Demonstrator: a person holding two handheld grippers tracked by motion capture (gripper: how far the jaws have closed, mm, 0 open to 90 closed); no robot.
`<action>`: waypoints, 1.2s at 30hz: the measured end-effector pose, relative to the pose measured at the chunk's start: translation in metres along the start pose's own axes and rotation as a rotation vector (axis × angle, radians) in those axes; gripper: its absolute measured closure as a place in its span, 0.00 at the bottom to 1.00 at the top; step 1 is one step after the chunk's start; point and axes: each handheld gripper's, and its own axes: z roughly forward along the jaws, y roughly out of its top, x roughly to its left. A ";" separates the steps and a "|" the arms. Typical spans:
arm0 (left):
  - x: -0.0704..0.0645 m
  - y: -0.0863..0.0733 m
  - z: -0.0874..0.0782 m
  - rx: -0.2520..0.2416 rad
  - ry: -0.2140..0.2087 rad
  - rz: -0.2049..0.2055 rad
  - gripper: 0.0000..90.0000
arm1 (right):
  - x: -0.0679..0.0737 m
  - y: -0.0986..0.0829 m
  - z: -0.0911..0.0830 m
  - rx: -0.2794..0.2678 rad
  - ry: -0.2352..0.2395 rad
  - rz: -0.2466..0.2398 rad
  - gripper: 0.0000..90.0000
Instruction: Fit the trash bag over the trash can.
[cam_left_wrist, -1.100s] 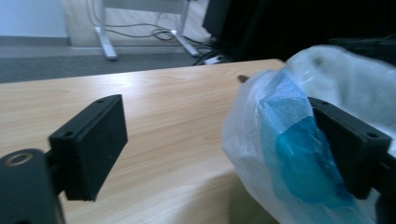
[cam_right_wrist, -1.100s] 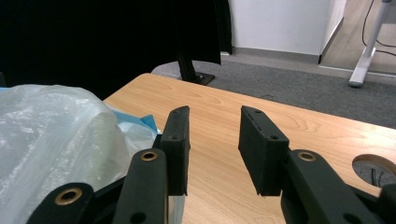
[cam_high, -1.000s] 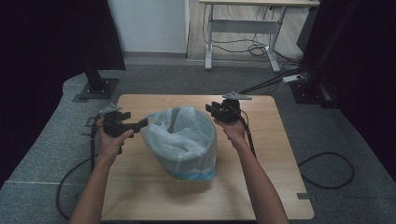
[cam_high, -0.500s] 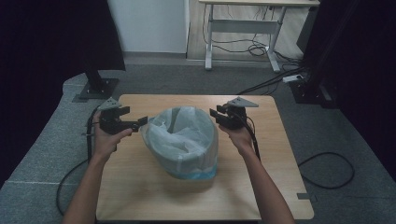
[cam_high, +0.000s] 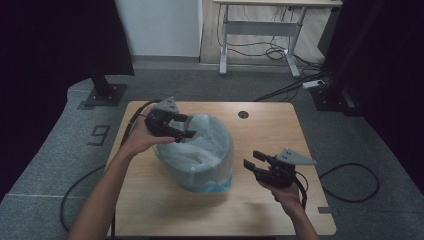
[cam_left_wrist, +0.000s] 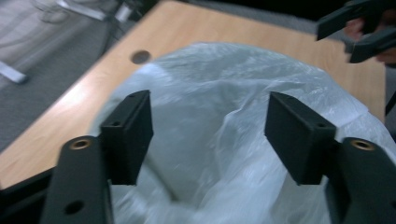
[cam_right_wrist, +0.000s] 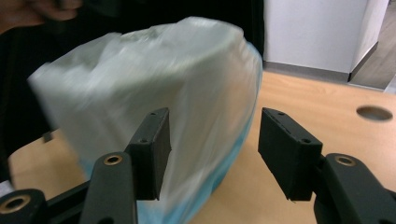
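A light blue bin (cam_high: 210, 181) lined with a white plastic bag (cam_high: 202, 145) stands in the middle of the wooden table (cam_high: 150, 200). My left gripper (cam_high: 188, 127) hovers open over the bag's back left rim. In the left gripper view its jaws (cam_left_wrist: 210, 135) straddle crumpled bag film (cam_left_wrist: 224, 154) above the opening, gripping nothing. My right gripper (cam_high: 251, 159) is open, low beside the bin's front right, a short gap from it. In the right gripper view the bag-covered bin (cam_right_wrist: 154, 102) stands just ahead of the open jaws (cam_right_wrist: 212, 149).
A round cable hole (cam_high: 243, 114) sits at the table's back edge. Cables trail from both grippers off the table's sides. A black stand base (cam_high: 105, 95) is on the floor at the back left, a white-legged desk (cam_high: 260, 25) behind.
My left gripper has moved right, from beside the bin to above its rim. My right gripper has pulled back from the bin's back right to its front right.
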 end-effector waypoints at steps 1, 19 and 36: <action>-0.001 0.004 0.007 0.031 -0.012 0.015 0.40 | 0.002 -0.006 -0.008 -0.007 0.001 0.005 0.48; -0.019 0.016 0.101 0.488 -0.077 0.112 0.49 | 0.012 -0.053 -0.065 -0.058 0.006 0.066 0.46; -0.023 -0.030 -0.032 -0.107 0.162 -0.093 0.25 | 0.006 -0.058 -0.077 -0.072 -0.021 0.084 0.46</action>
